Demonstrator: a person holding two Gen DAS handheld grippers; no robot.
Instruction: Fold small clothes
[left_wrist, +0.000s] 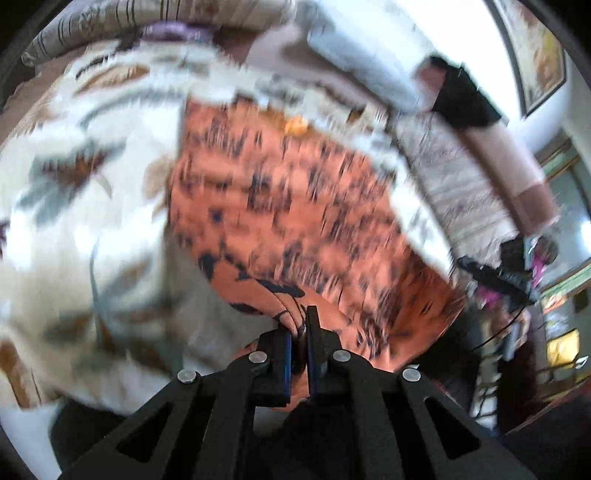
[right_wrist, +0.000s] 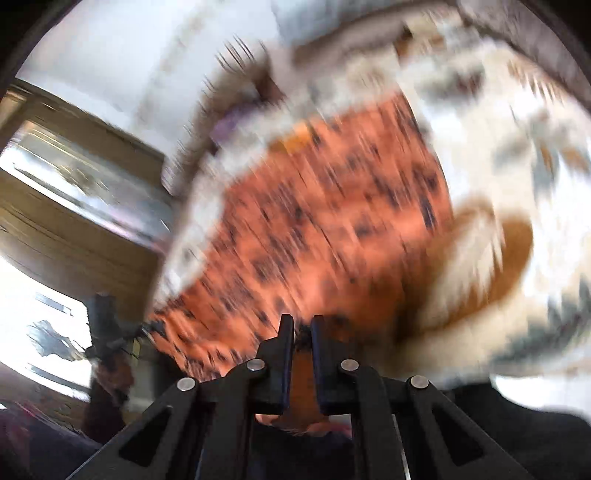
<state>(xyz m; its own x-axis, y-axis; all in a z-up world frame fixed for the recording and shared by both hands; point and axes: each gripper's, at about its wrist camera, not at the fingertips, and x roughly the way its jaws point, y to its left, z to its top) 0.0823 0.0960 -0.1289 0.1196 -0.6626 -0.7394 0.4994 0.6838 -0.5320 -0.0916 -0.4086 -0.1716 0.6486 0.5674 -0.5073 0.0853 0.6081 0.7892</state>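
A home bedroom is showing here: a leaf-patterned blanket (left_wrist: 74, 166) is covering the bed, a framed picture (left_wrist: 535, 55) is hanging on the far right wall.

An orange garment (left_wrist: 295, 206) with dark speckles, blurred, lies spread across a floral blanket (left_wrist: 92, 166).

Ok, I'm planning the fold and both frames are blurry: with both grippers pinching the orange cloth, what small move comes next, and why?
Probably carry the near edge forward over the rest. The left gripper and the right gripper are each shut on the near edge of the orange patterned cloth, while its far part seems to lie on the floral blanket, so a forward sweep would likely fold it in half.
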